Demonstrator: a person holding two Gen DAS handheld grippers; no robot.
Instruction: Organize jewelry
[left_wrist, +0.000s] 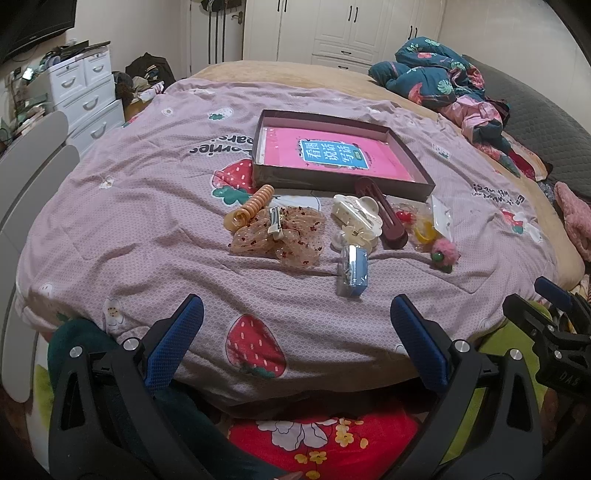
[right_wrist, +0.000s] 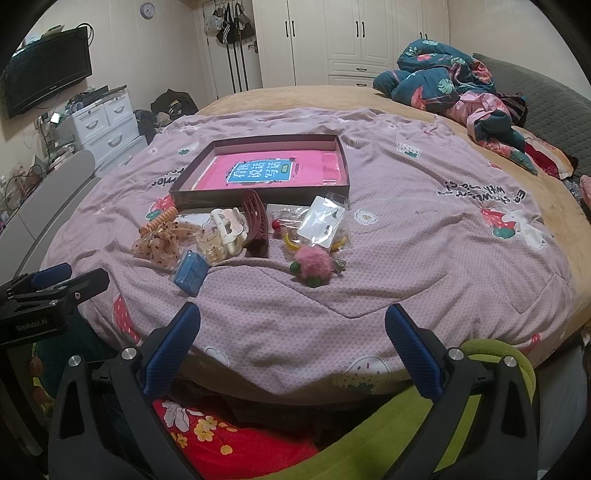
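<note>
Bed, hair accessories, both my grippers empty.
My left gripper (left_wrist: 295, 343) and right gripper (right_wrist: 291, 347) spread wide at the near edge; accessory pile (left_wrist: 332, 225) lies mid-quilt (left_wrist: 147, 229), just near of the box (left_wrist: 340, 155).

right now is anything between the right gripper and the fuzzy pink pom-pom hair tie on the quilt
Nothing visible blocks it. The open right gripper hangs at the bed's near edge, and only bare lilac strawberry-print quilt lies between it and the fuzzy pink pom-pom hair tie. The small blue plastic box sits off to the left of that path.
</note>
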